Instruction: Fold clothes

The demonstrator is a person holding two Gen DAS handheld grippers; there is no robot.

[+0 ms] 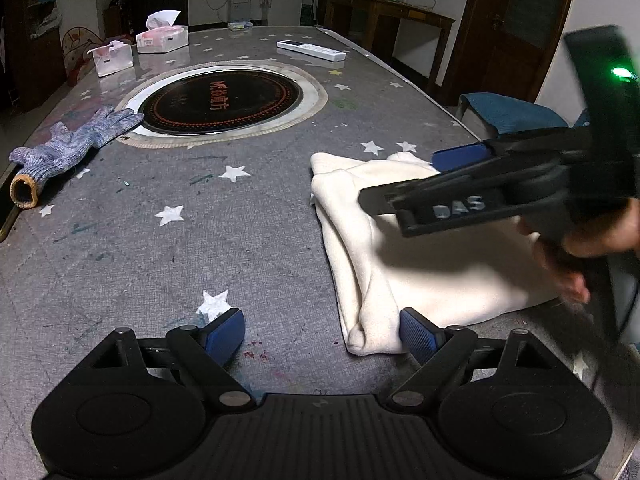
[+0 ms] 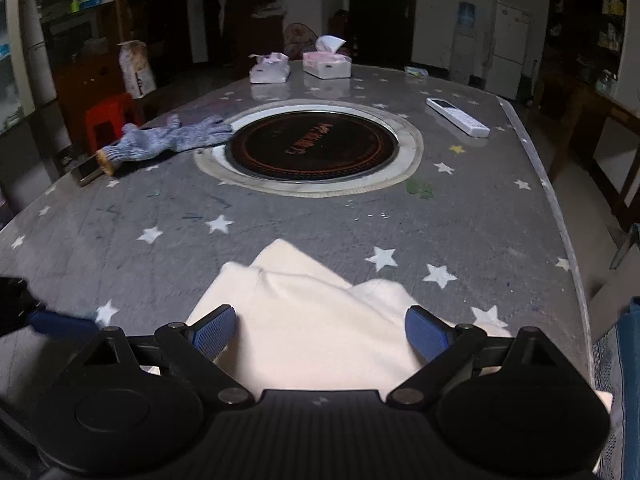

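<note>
A cream-white garment (image 1: 432, 264) lies folded on the grey star-patterned table (image 1: 160, 264), at the right in the left wrist view. My left gripper (image 1: 322, 334) is open and empty, low over the table by the garment's near left corner; its right pad (image 1: 418, 334) is next to that corner. My right gripper (image 2: 320, 334) is open, hovering over the garment (image 2: 312, 320), which shows between its blue pads. In the left wrist view the right gripper (image 1: 424, 176) reaches in from the right above the cloth.
A round black cooktop (image 1: 220, 100) is set in the table's middle. A grey knit glove (image 1: 68, 148) lies at the left edge. Two tissue packs (image 1: 162, 38) stand at the far end, a white remote (image 1: 310, 50) at the far right. A blue chair (image 1: 512, 112) stands beyond the right edge.
</note>
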